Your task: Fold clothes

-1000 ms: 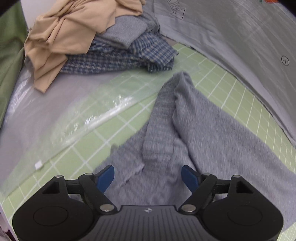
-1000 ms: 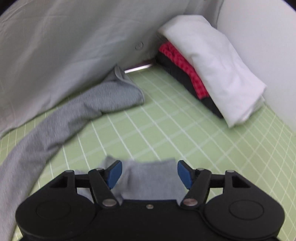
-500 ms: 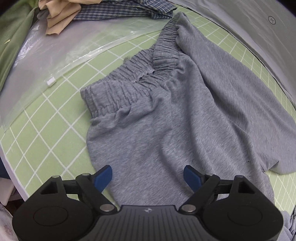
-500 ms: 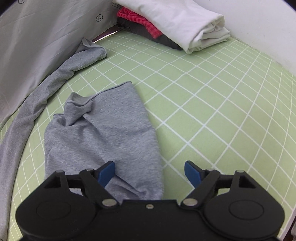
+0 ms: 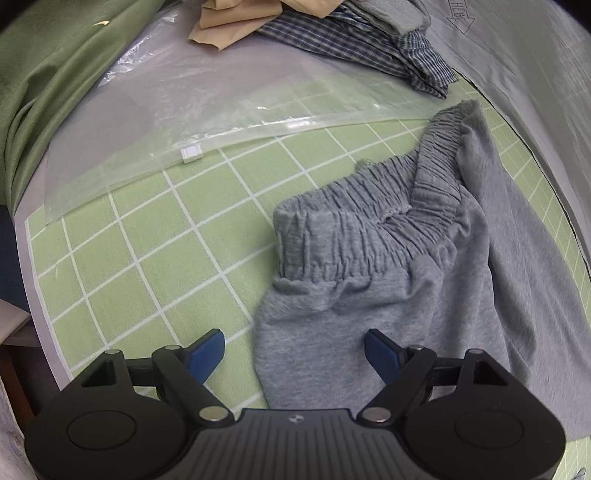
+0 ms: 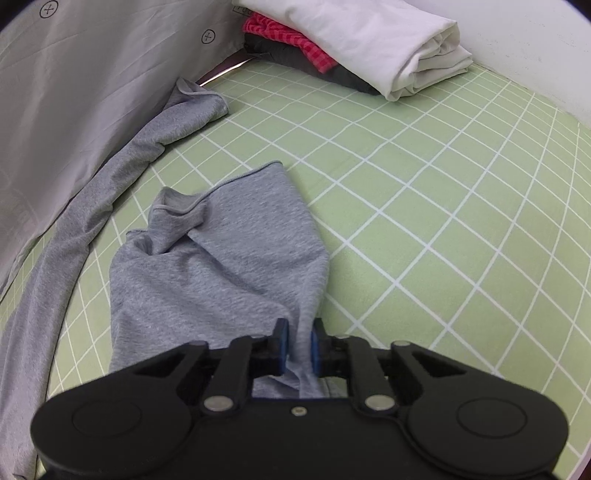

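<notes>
Grey sweatpants [image 5: 424, 280] lie on green grid mat [image 5: 147, 258]. Right gripper [image 6: 297, 345] clamped on near leg fabric. Left gripper [image 5: 295, 349] closing, pads not touching, over side edge below waistband.

The mat [image 5: 155, 258] is my landmark. My pants [image 5: 424, 280] lie on the mat, with the stretchy waist end toward the mat's left side and the two legs running to the right. One leg [image 6: 229, 258] lies in the middle of the mat. The other leg [image 6: 122, 177] lies behind it, along the mat's back edge. A plastic bag [image 5: 207, 110] lies over the mat's back left part. A messy pile of clothes [image 5: 332, 33] sits behind the bag. A stack of folded clothes [image 6: 354, 40] sits on the mat's far right corner.
</notes>
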### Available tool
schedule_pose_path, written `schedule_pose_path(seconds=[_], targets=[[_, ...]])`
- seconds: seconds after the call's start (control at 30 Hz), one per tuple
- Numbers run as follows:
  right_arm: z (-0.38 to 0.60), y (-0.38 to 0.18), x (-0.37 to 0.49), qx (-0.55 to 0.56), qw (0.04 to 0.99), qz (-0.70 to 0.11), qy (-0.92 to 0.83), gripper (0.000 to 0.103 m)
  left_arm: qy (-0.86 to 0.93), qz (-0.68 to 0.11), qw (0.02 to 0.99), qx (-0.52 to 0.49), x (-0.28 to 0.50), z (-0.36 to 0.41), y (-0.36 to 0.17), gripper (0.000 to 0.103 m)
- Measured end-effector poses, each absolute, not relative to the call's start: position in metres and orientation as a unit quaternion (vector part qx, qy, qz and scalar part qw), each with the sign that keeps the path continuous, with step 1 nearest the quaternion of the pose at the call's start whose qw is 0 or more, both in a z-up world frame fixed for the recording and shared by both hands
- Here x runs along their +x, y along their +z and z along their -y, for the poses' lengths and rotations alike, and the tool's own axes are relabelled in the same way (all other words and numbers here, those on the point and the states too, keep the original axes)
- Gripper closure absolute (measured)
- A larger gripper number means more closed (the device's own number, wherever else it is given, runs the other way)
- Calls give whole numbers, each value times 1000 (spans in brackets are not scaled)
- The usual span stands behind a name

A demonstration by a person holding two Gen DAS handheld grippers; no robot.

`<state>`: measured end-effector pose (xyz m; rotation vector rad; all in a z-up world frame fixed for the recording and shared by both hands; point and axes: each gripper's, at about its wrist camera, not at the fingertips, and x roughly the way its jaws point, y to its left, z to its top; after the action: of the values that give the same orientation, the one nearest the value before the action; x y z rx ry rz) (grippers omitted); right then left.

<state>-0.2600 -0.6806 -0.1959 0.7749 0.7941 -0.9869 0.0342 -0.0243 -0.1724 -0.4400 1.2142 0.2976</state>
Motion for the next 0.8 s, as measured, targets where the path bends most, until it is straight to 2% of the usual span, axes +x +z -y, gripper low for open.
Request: schedule_pose_path(seconds=[0.07,0.1,0.2,0.23,0.27,0.4,0.6,0.8], targets=[[678,-190,-262,348,746,-351,-447,100,141,-557,790,-213,39,19,-173,42],[677,-186,-265,343,749,-345,-450,100,143,-552,792,-216,41,17,-173,45],[673,-168,-277,327,754,-322,-471,100,141,-541,798,-224,46,15,-172,70],[673,-162,-282,324,754,-313,-478,100,138,-538,799,-231,47,14,-173,88],[672,-156,-289,325,753,-301,-486,100,136,-536,798,-240,48,12,-173,99],[668,-132,-319,336,745,-252,-518,101,144,-528,798,-253,48,9,-175,101],[652,-93,-336,291,744,-223,-559,101,139,-527,802,-244,44,6,-174,101],[667,-63,-282,237,774,-221,-544,101,147,-529,797,-252,45,1,-177,101]])
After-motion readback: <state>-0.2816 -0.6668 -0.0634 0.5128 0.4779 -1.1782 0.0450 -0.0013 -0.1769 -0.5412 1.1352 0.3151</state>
